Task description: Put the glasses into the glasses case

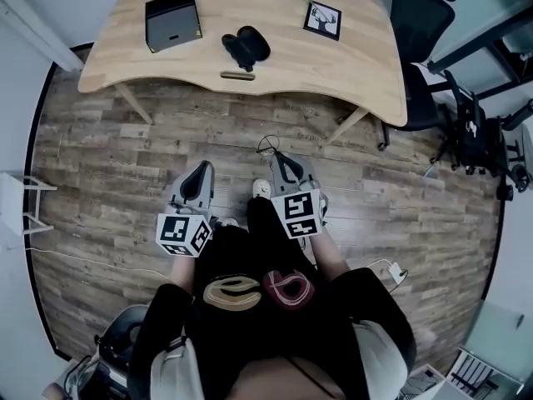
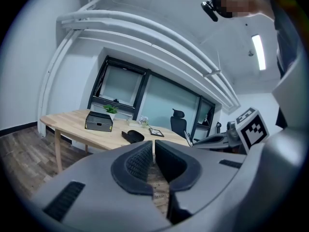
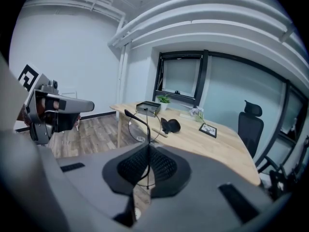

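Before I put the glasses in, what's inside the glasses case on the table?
The glasses case lies open on the table. Nothing shows inside, but its interior is too dark to be sure.

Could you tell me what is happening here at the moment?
A person stands back from the wooden table with a gripper in each hand. The right gripper is shut on a pair of thin wire-framed glasses, pinched between its pads. The left gripper is shut with nothing in it. The black glasses case lies on the table ahead, so the glasses are not yet in it.
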The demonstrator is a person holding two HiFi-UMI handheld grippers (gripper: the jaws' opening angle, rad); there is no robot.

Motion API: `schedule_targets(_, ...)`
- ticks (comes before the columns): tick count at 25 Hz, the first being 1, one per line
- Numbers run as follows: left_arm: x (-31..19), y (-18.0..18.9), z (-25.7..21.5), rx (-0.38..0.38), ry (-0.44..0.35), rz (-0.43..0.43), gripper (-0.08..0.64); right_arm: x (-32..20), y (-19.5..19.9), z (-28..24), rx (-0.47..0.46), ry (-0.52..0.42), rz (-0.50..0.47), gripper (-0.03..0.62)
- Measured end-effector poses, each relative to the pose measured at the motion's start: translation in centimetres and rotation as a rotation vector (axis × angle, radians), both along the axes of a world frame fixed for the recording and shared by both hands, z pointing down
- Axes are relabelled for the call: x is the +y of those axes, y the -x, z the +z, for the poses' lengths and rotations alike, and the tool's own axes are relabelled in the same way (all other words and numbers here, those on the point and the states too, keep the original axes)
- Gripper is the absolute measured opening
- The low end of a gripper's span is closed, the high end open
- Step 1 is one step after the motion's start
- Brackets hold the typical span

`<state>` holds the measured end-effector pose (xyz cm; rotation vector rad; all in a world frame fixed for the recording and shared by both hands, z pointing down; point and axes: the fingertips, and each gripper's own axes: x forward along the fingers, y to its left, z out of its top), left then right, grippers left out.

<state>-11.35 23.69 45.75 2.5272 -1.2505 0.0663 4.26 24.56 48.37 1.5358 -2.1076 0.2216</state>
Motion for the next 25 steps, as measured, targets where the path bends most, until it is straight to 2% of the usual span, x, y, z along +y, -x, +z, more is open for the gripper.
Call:
schedule_targets(12,-6.9,-6.8,0.6,-0.022,0.005,-0.022,0.028,-8.8,-5.1,-0.3,0.036,-0.005,-0.083,0.012)
schedule_targets(25,-10.8,-10.6,1.6,-0.026,0.019,-0.100,0.028,-12.9,-7.9,0.7,0.019,0.010,-0.183,0.012)
